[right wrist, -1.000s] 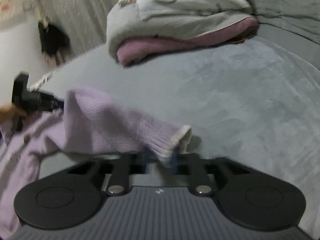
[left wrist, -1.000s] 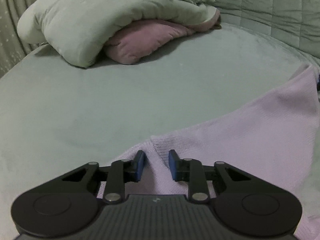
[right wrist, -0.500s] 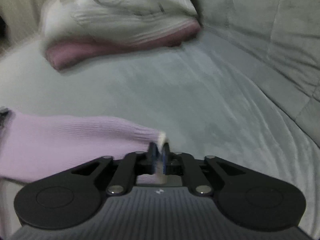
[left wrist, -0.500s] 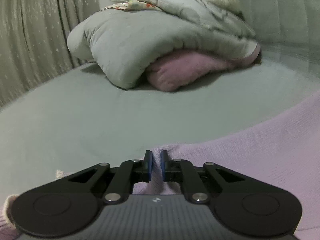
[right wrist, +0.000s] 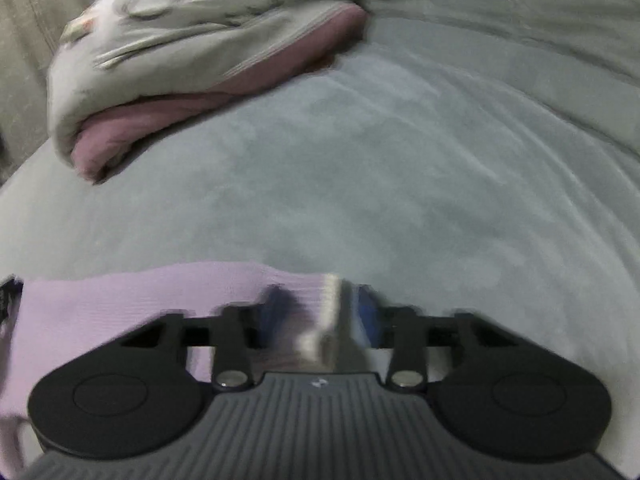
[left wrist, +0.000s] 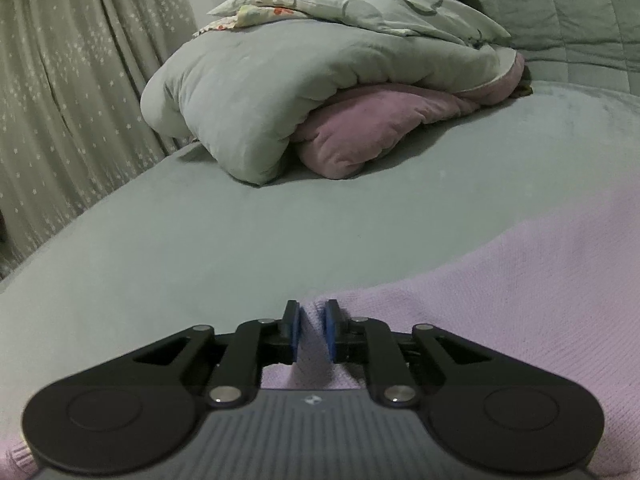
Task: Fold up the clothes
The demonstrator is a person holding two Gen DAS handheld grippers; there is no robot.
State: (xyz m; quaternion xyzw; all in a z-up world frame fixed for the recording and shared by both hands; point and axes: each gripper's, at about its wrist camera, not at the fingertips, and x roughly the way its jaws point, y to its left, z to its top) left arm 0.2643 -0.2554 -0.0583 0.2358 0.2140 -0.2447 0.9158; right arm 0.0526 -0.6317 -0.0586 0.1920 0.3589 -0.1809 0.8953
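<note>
A lilac knit sweater [left wrist: 520, 300] lies on the grey-green bed sheet [left wrist: 200, 240]. In the left wrist view my left gripper [left wrist: 312, 330] has its blue pads a narrow gap apart, with a pinch of the sweater's edge between them. In the right wrist view a lilac sleeve [right wrist: 120, 304] with a white cuff [right wrist: 332, 288] lies between the fingers of my right gripper [right wrist: 322, 312]. The jaws stand wide apart there and the view is blurred.
A folded grey quilt [left wrist: 320, 80] over a pink blanket [left wrist: 372, 132] sits at the far side of the bed, also in the right wrist view [right wrist: 200, 40]. A curtain [left wrist: 72, 100] hangs at the left. A quilted headboard [left wrist: 580, 12] stands behind.
My left gripper closed on the sweater edge, then its pads parted slightly. My right gripper, shut on the cuff half a second ago, now has its jaws spread apart.
</note>
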